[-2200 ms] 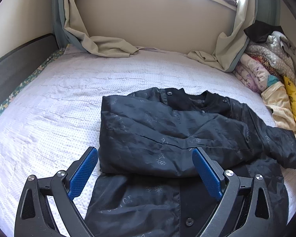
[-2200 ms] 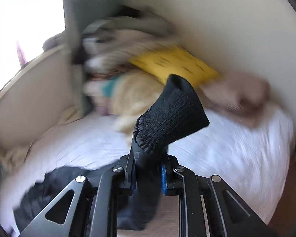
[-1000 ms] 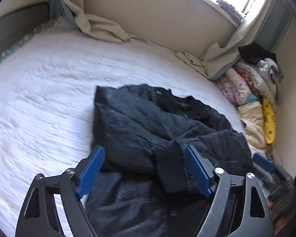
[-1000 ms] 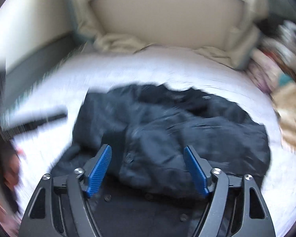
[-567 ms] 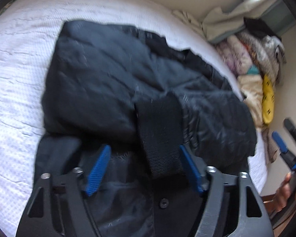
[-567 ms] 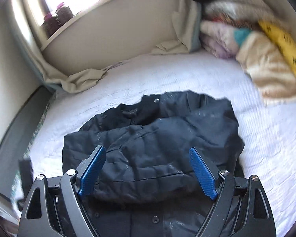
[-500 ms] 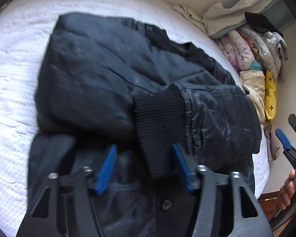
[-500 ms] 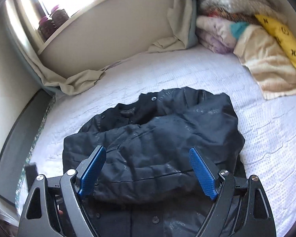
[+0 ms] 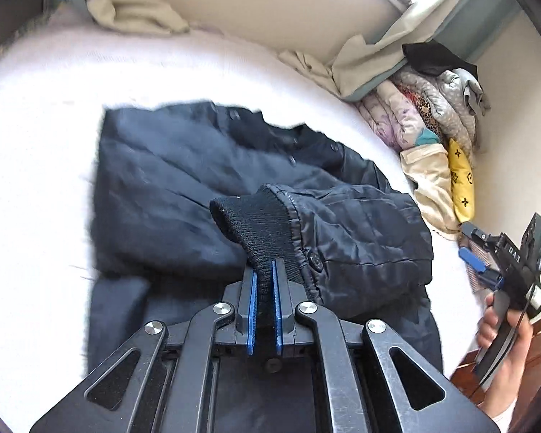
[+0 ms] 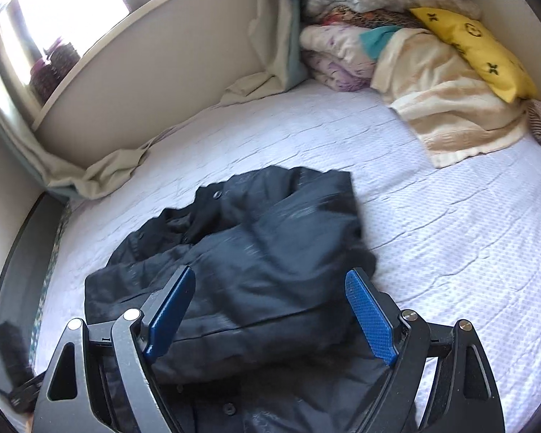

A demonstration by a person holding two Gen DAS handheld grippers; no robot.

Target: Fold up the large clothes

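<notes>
A black quilted jacket (image 9: 169,180) lies on the white bed (image 9: 36,115) with both sleeves folded across its front. It also shows in the right wrist view (image 10: 263,259). My left gripper (image 9: 264,270) is shut on the sleeve's black ribbed cuff (image 9: 256,223) and holds it raised over the jacket. My right gripper (image 10: 270,303) is open and empty above the jacket's lower part. It also shows in the left wrist view (image 9: 476,252) at the right bed edge, held in a hand.
A pile of folded blankets and a yellow pillow (image 10: 476,43) sits at the bed's far right corner, and shows in the left wrist view (image 9: 436,133). Beige curtains (image 9: 137,18) drape onto the bed along the back wall. A dark bed frame (image 10: 18,281) runs along the left.
My left gripper has come down over the sleeve cuff, shut on it and lifted it. My right gripper let the cuff go earlier, opened and drew back over the jacket.
</notes>
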